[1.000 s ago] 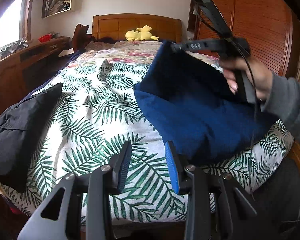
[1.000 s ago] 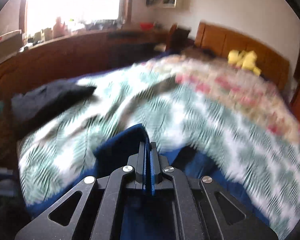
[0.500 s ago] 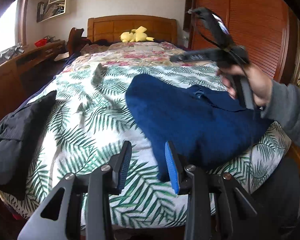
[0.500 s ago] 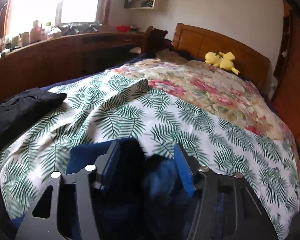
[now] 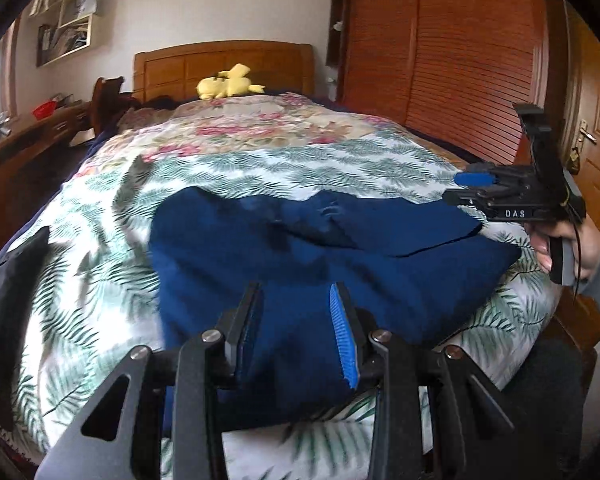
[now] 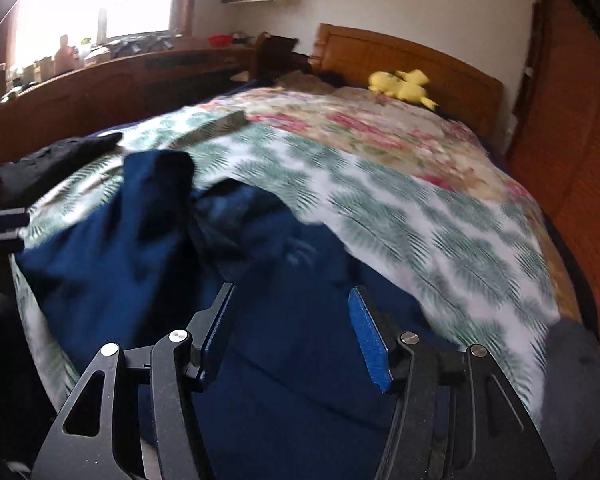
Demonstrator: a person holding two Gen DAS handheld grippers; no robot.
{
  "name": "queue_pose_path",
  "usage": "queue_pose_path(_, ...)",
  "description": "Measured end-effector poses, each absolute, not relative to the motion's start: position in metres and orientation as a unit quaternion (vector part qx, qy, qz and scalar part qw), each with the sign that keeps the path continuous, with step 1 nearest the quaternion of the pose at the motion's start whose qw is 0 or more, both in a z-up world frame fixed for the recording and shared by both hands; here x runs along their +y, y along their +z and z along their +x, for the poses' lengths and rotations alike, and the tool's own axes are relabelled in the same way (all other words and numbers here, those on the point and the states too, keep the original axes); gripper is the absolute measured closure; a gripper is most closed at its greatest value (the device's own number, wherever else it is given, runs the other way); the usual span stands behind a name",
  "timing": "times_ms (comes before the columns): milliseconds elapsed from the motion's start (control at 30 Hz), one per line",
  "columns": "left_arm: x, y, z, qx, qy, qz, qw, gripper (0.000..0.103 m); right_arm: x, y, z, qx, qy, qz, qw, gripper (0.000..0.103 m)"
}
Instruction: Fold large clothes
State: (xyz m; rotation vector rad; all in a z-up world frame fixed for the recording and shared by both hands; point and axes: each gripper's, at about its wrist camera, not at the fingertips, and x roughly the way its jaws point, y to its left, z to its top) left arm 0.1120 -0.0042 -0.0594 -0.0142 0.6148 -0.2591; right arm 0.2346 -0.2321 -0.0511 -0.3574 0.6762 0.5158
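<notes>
A large garment lay on the bed near its foot. Another garment lay to its left at the bed's edge. A soft toy sat behind, by the headboard.

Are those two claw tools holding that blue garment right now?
No. Both the left gripper and right gripper are open; the blue garment lies loose on the bed.

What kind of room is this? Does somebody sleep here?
It looks like a bedroom. There is a big bed with a leafy and flowery cover, a wooden headboard, and a yellow plush toy up by the pillows. Tall wooden wardrobe doors stand beside it.
</notes>
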Motion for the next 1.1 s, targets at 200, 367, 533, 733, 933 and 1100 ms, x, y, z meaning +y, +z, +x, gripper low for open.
queue_pose_path(200,-0.047,-0.049,0.129,0.299,-0.148,0.002,0.943,0.07,-0.308,-0.06,0.238,0.34,0.204,-0.135,0.908,0.045)
queue_pose_path(367,-0.078,-0.046,0.142,0.299,-0.154,0.016,0.942,0.07,-0.342,-0.077,0.252,0.371,0.188,-0.104,0.904,0.045)
queue_pose_path(533,-0.098,-0.052,0.152,0.307,-0.159,0.017,0.938,0.07,-0.363,-0.102,0.265,0.419,0.191,-0.064,0.885,0.045)
queue_pose_path(733,-0.105,-0.059,0.153,0.311,-0.166,0.014,0.936,0.07,-0.365,-0.112,0.264,0.432,0.221,-0.048,0.873,0.091)
queue_pose_path(933,-0.094,-0.066,0.15,0.308,-0.164,0.001,0.937,0.07,-0.354,-0.081,0.274,0.379,0.234,-0.056,0.893,0.1)
queue_pose_path(1100,-0.082,-0.068,0.146,0.303,-0.162,-0.007,0.939,0.07,-0.34,-0.055,0.313,0.354,0.231,-0.025,0.906,0.101)
